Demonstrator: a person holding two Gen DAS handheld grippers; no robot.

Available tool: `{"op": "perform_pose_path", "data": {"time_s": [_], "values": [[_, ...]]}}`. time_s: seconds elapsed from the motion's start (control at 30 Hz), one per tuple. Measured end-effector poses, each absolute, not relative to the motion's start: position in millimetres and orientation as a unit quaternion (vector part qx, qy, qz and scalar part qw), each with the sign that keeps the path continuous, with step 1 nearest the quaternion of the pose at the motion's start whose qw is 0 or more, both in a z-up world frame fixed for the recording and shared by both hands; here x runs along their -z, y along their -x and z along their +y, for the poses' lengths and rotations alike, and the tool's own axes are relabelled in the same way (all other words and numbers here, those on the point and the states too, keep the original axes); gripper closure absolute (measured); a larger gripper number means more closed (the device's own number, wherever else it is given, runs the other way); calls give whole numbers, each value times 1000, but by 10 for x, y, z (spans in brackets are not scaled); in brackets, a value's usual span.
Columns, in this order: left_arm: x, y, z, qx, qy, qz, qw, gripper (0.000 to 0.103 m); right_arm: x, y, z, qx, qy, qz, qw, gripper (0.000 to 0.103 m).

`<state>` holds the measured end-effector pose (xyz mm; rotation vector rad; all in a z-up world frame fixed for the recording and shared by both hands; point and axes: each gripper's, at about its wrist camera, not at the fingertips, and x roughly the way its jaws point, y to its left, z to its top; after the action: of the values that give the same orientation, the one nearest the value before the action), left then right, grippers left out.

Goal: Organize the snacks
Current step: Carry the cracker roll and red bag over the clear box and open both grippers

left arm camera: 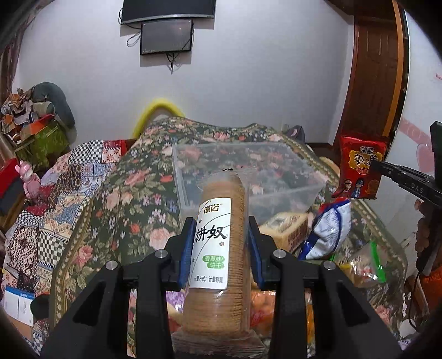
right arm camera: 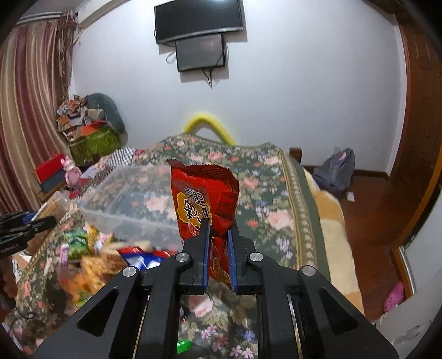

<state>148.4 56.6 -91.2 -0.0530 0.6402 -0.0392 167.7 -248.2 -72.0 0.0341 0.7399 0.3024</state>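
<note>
1. The left gripper [left arm camera: 221, 237] is clamping a clear-wrapped roll of biscuits [left arm camera: 218, 248] between its blue pads, around the roll's white label; the roll is standing upright, lifted above the bed [left arm camera: 124, 193].
2. The right gripper [right arm camera: 218, 248] is pinching the lower part of a red snack packet [right arm camera: 203, 198], its 2 fingers drawn narrow on the foil; the packet is standing upright in the air over the floral bedspread.
3. In the left wrist view that same red packet [left arm camera: 359, 168] is hanging off to the right, near the bed's right edge.
4. A clear plastic bin [left arm camera: 248, 171] is sitting on the bed toward its far end, just beyond the biscuit roll.
5. A heap of loose snacks [right arm camera: 99, 254] is lying on the bed at the near side of the bin, among them a blue-and-white bag [left arm camera: 328, 232].
6. 2 dark screens [right arm camera: 199, 24] are hanging on the white wall behind the bed.
</note>
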Motion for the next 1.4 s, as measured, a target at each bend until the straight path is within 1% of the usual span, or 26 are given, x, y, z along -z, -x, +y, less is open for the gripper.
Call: {"op": "perform_pose_path", "data": {"time_s": [0.33, 0.63, 0.83, 1.03, 1.27, 1.33, 1.4], "values": [[681, -1805, 562, 18, 23, 288, 957, 67, 618, -1879, -2156, -174, -18, 332, 927, 95], [741, -2194, 572, 15, 30, 296, 955, 67, 716, -2170, -1891, -193, -24, 338, 921, 95], [828, -2480, 569, 8, 28, 311, 950, 67, 830, -2384, -1820, -189, -32, 357, 914, 95], [992, -2729, 550, 5, 21, 337, 941, 67, 1034, -2580, -1789, -179, -36, 396, 900, 95], [1154, -2911, 546, 9, 28, 367, 930, 68, 1215, -2638, -1661, -184, -6, 439, 879, 94], [1152, -2915, 527, 10, 22, 364, 931, 71, 1238, -2617, -1625, -185, 8, 445, 876, 93], [1126, -2917, 502, 10, 16, 363, 932, 71, 1249, -2625, -1620, -188, 12, 449, 873, 93]]}}
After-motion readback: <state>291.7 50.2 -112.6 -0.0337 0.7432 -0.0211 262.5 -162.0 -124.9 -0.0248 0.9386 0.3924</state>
